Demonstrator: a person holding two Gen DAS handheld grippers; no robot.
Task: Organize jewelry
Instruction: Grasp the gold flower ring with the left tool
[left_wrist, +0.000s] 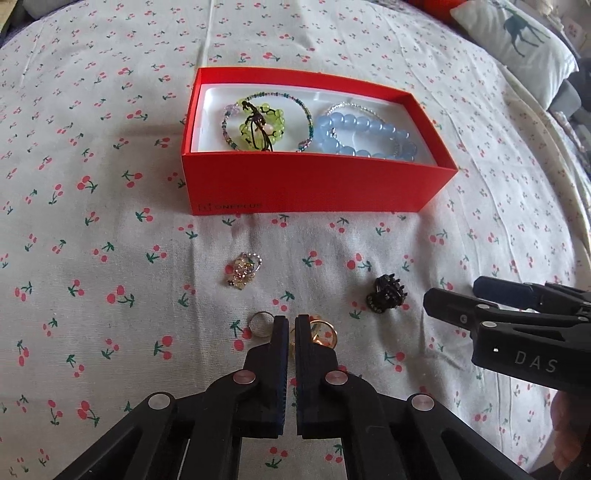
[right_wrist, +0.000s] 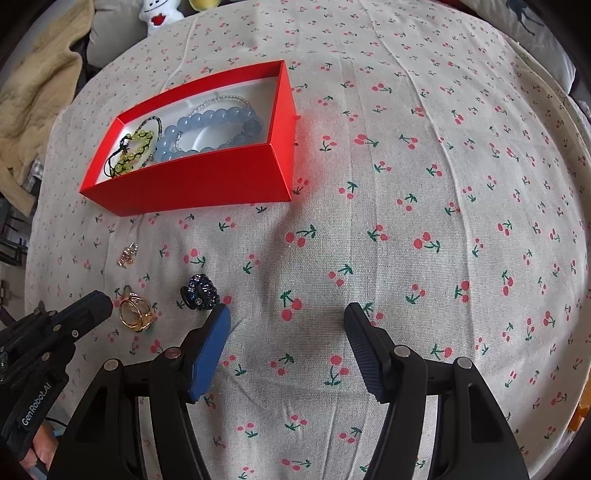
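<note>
A red box (left_wrist: 317, 184) is set open on a cherry-print cloth (left_wrist: 110, 221), and its white inside is filled with bracelets: a green bead bracelet (left_wrist: 264, 127) ringed by a thin multicoloured one at the left, a blue bead bracelet (left_wrist: 365, 134) at the right. In front of the box, loose pieces are laid on the cloth: a sparkly charm (left_wrist: 243, 271), a dark clip (left_wrist: 386, 293), and gold rings (left_wrist: 325, 332) with one thinner ring (left_wrist: 260, 321) just beside them. The left gripper (left_wrist: 291, 321) is pointed steeply down at the rings, its jaws drawn narrow with only a slit between them; whether a ring is pinched there cannot be told, since the tips hide that spot. The right gripper (right_wrist: 286, 321) is held with jaws wide over bare cloth, nothing between them, the clip near its left finger (right_wrist: 210, 347).
</note>
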